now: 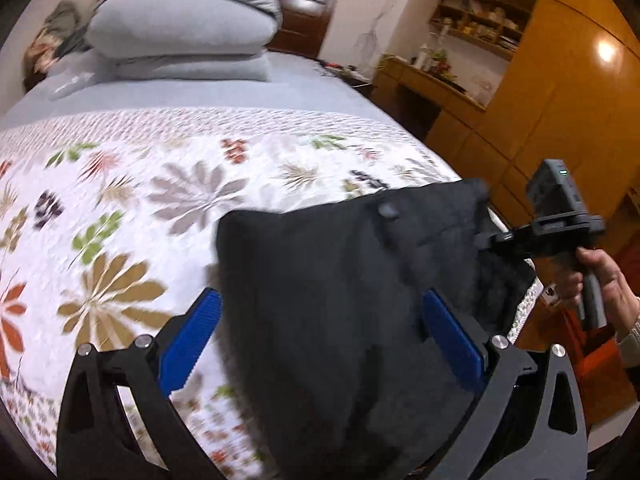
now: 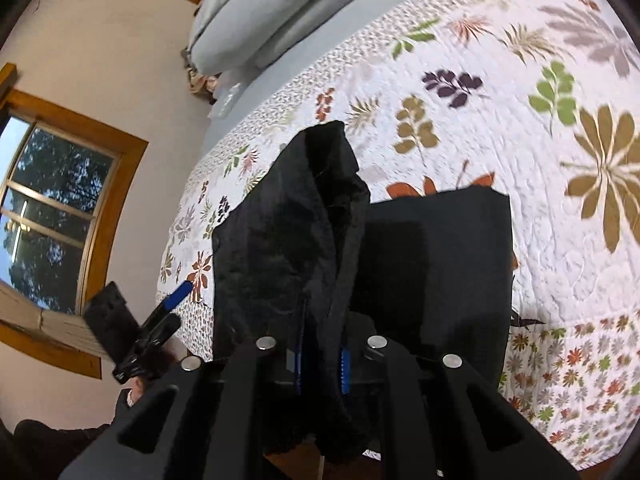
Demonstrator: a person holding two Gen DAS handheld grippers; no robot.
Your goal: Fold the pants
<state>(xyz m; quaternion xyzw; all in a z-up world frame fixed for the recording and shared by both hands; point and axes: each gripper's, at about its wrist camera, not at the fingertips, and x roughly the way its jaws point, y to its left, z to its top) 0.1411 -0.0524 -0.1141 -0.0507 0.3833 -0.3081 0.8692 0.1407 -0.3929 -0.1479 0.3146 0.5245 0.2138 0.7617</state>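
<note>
The black pants point(image 1: 304, 248) hang partly lifted over the flowered quilt point(image 1: 120, 200). In the right wrist view my right gripper point(image 2: 320, 356) is shut on a bunched fold of the pants point(image 2: 288, 220), the blue pads close together with cloth between them. The rest lies flat on the bed point(image 2: 440, 260). My left gripper point(image 1: 320, 296) stands open, its blue pads point(image 1: 192, 340) wide apart, and the cloth drapes between them without being pressed. The right gripper point(image 1: 492, 240), held by a hand point(image 1: 608, 280), pinches the cloth's far right corner. The left gripper point(image 2: 168, 308) shows at lower left.
Grey pillows point(image 1: 184, 16) are stacked at the head of the bed. Wooden cabinets and shelves point(image 1: 560, 100) stand close along the bed's right side. A window point(image 2: 52, 208) is in the wall beyond the bed's edge. The quilt point(image 2: 520, 120) spreads wide beside the pants.
</note>
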